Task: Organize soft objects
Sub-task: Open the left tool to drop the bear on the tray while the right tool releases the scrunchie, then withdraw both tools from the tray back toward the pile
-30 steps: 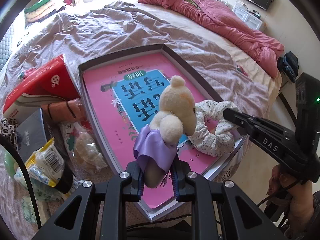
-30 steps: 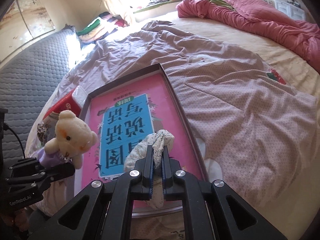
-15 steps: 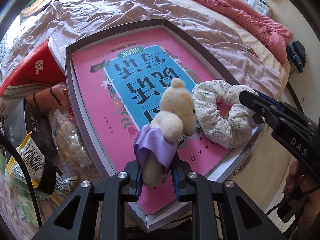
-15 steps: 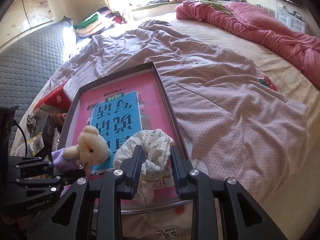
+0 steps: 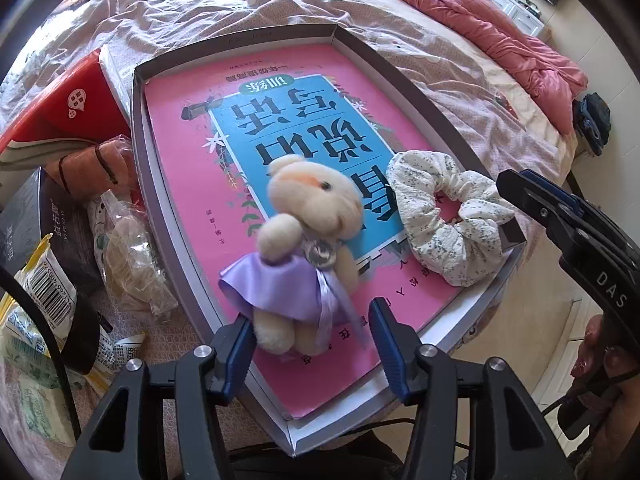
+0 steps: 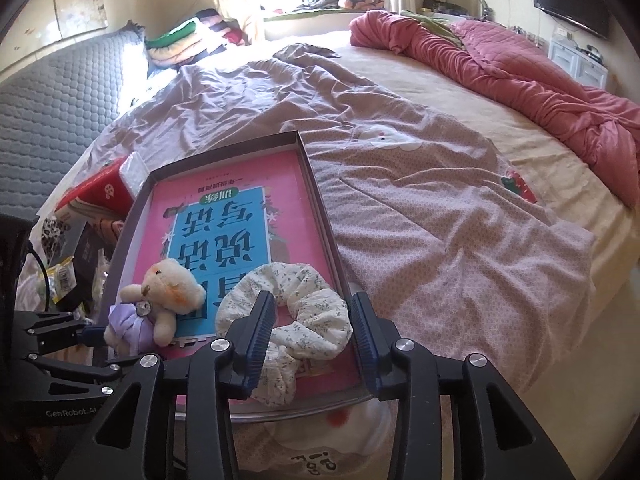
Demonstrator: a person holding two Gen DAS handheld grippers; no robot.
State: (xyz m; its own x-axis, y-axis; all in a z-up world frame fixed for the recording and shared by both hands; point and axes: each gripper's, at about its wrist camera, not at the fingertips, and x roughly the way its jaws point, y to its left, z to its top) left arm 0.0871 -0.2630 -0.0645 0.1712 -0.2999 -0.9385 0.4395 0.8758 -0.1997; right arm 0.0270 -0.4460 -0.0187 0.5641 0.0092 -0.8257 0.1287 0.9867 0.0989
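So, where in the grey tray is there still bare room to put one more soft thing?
The far half of the grey cardboard tray is free pink book cover. The near end is crowded by the cream teddy bear in a purple dress and the white floral scrunchie.

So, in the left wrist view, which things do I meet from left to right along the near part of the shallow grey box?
Clear plastic bag of snacks → cream plush bear in a purple dress → white floral fabric scrunchie → black right gripper.
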